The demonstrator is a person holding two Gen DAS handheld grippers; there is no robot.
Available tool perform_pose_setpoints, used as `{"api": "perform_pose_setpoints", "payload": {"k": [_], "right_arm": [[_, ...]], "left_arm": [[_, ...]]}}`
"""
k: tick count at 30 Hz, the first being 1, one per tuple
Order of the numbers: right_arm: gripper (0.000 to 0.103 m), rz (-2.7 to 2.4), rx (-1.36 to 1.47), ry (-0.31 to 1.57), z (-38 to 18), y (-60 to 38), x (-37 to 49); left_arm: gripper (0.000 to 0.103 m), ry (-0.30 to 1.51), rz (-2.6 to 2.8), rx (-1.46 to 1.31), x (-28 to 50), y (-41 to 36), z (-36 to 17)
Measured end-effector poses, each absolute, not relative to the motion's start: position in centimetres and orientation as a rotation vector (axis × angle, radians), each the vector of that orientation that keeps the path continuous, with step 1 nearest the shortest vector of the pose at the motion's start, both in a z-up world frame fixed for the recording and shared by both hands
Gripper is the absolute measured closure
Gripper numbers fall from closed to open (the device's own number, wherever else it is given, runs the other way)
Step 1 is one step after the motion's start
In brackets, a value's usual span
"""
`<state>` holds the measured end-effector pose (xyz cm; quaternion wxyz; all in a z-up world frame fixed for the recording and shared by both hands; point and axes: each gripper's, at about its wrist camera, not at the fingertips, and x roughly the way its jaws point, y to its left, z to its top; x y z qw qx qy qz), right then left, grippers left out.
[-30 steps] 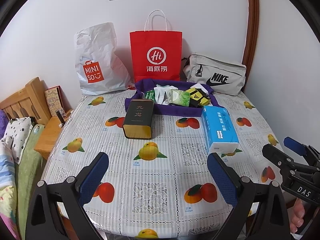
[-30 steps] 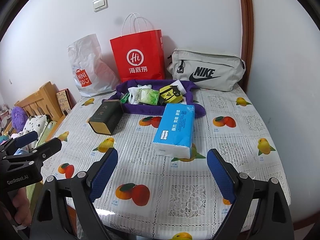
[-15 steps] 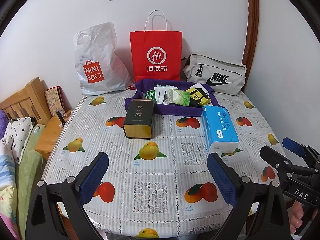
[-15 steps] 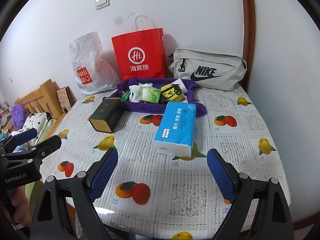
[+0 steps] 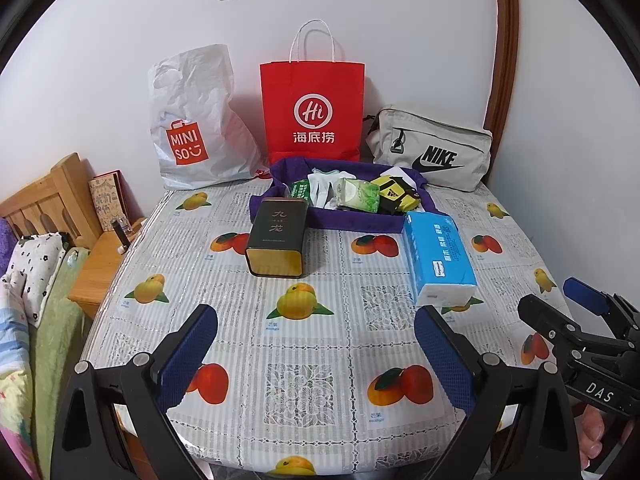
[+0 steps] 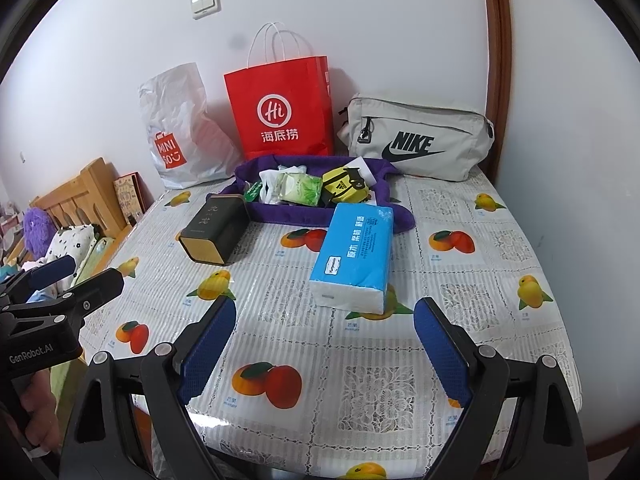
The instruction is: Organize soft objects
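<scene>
A blue tissue pack (image 5: pixel 438 258) (image 6: pixel 354 254) lies on the table in front of a purple fabric tray (image 5: pixel 360 224) (image 6: pixel 292 214). The tray holds a green wipes pack (image 5: pixel 358 195) (image 6: pixel 302 189), a yellow-black pouch (image 5: pixel 394 196) (image 6: pixel 346 186) and white gloves (image 5: pixel 322 188). A dark tea tin (image 5: pixel 278 236) (image 6: pixel 214 230) lies left of the tray. My left gripper (image 5: pixel 316 356) and right gripper (image 6: pixel 322 354) are open and empty above the table's near edge. Each shows in the other's view, the left (image 6: pixel 70 280) and the right (image 5: pixel 560 308).
A white Miniso bag (image 5: pixel 192 120), a red paper bag (image 5: pixel 314 112) and a grey Nike bag (image 5: pixel 432 148) stand against the back wall. The table carries a fruit-print cloth (image 5: pixel 304 344). A wooden bed and nightstand (image 5: pixel 100 268) lie left.
The right gripper has edged forward and tilted slightly, so the tissue pack sits closer in its view. The left gripper has barely moved. Both stay open.
</scene>
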<state>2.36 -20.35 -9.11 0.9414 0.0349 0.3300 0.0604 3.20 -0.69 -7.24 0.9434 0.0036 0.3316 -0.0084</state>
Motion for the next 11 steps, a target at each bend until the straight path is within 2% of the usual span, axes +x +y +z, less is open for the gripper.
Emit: {"api": "perform_pose_setpoints", "payload": {"k": [11], "right_arm": [[0.013, 0.126, 0.067, 0.679, -9.13, -20.18, 2.33]], "left_arm": [[0.003, 0.676, -0.022, 0.003, 3.12, -0.76, -7.28]]}}
